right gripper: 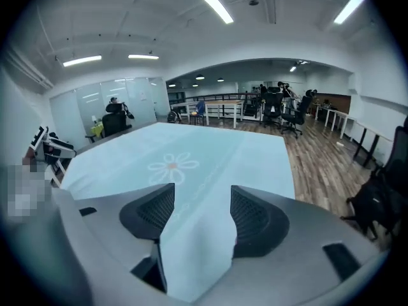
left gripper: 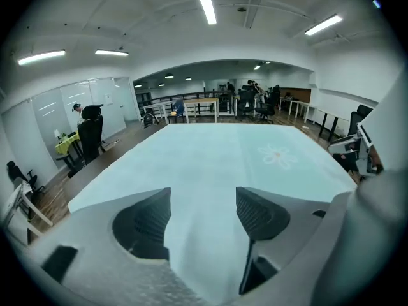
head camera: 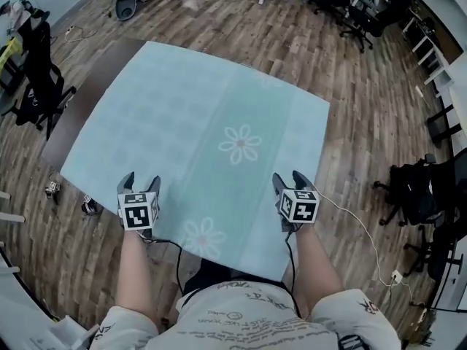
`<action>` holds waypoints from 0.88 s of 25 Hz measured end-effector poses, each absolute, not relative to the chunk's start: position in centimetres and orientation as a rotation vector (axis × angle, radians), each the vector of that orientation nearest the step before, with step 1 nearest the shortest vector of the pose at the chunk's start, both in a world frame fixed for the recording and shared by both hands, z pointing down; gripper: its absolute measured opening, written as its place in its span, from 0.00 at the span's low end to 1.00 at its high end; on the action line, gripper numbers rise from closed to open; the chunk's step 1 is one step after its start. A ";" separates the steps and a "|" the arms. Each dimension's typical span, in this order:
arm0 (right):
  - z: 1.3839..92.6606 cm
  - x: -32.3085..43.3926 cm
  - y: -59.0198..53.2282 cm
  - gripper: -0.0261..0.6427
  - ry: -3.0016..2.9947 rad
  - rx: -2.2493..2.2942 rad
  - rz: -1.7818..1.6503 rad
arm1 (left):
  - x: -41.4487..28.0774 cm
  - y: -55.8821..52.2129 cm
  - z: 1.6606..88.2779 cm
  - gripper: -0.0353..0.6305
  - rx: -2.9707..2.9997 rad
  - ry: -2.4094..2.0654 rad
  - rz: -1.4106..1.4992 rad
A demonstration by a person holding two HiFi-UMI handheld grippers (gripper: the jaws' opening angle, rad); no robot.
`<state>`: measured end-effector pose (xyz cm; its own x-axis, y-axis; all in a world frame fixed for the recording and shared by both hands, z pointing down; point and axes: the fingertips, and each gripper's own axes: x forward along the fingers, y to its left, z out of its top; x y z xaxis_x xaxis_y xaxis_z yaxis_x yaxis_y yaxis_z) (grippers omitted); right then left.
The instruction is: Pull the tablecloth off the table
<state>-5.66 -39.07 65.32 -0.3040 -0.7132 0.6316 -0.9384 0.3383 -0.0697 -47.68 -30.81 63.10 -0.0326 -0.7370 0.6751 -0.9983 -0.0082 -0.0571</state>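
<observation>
A pale blue tablecloth (head camera: 204, 122) with white daisy prints covers most of a dark table (head camera: 80, 100), whose bare top shows along the left side. My left gripper (head camera: 141, 181) is over the cloth's near edge, left of the middle. In the left gripper view the cloth (left gripper: 217, 158) runs between the spread jaws of that gripper (left gripper: 203, 199), apart from both pads. My right gripper (head camera: 287, 177) is over the near edge further right. In the right gripper view a fold of the cloth (right gripper: 191, 152) rises between this gripper's (right gripper: 203, 199) wide jaws.
A black office chair (head camera: 36, 79) stands left of the table and another (head camera: 416, 192) at the right. More chairs and desks (head camera: 365, 13) line the far right. A white cable (head camera: 365, 232) trails from the right gripper to the wooden floor.
</observation>
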 end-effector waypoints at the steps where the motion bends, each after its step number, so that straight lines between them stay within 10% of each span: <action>1: 66.3 -5.1 -39.5 0.44 -2.070 1.454 0.596 | -49.2 -31.2 64.3 0.54 1.775 -1.810 0.782; 22: 74.0 2.1 -40.7 0.46 -1.724 1.543 0.853 | -63.6 -32.1 74.4 0.62 1.471 -1.770 0.616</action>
